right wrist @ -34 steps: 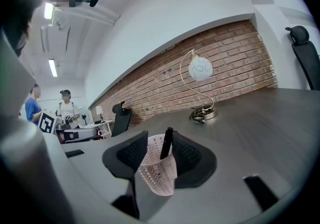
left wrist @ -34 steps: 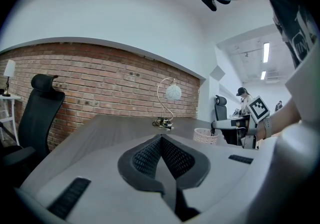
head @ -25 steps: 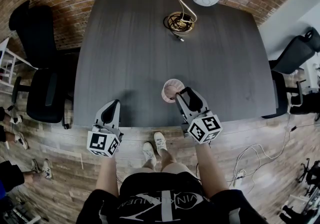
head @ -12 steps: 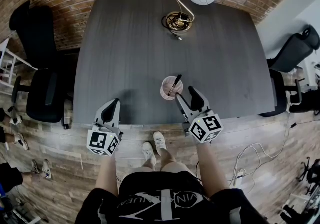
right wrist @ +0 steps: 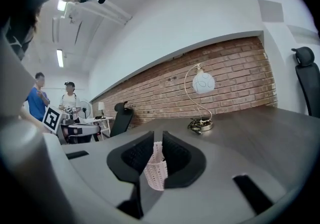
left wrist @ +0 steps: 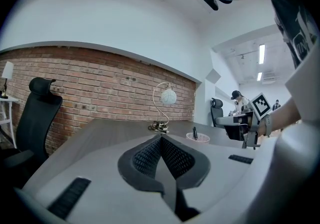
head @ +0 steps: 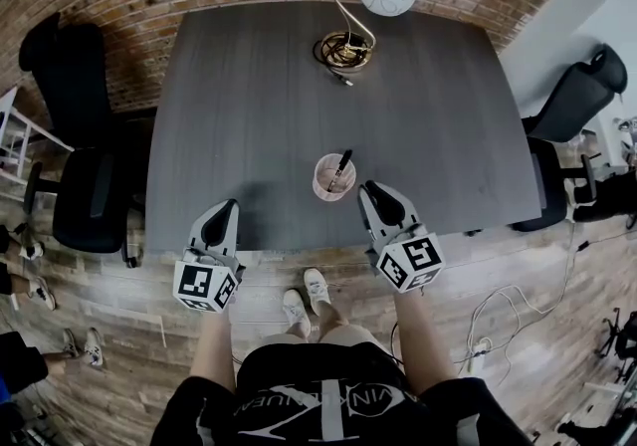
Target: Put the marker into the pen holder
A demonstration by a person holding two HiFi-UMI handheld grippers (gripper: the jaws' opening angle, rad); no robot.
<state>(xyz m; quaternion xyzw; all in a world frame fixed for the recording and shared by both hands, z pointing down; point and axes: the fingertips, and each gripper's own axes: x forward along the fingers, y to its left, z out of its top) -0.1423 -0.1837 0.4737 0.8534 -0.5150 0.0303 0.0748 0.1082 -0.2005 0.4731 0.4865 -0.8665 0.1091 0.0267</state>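
marker (head: 341,167) stands in pen holder (head: 322,189); right gripper (head: 370,192) jaws just narrowing, empty; left gripper (head: 229,205) jaws clenched.

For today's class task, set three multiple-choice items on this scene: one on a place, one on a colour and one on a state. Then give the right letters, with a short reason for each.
1. Where on the table is the marker?
A. lying flat at the far edge
B. standing in the pen holder
C. lying flat at the near edge

2. What colour is the pen holder?
A. pink
B. green
C. blue

3. How do the jaws of the left gripper stand?
A. wide apart
B. clamped on the marker
C. together, with nothing between them

Answers:
1 B: the head view shows the marker leaning inside the holder.
2 A: its mesh wall is pale pink.
3 C: the left gripper view shows its pads meeting.
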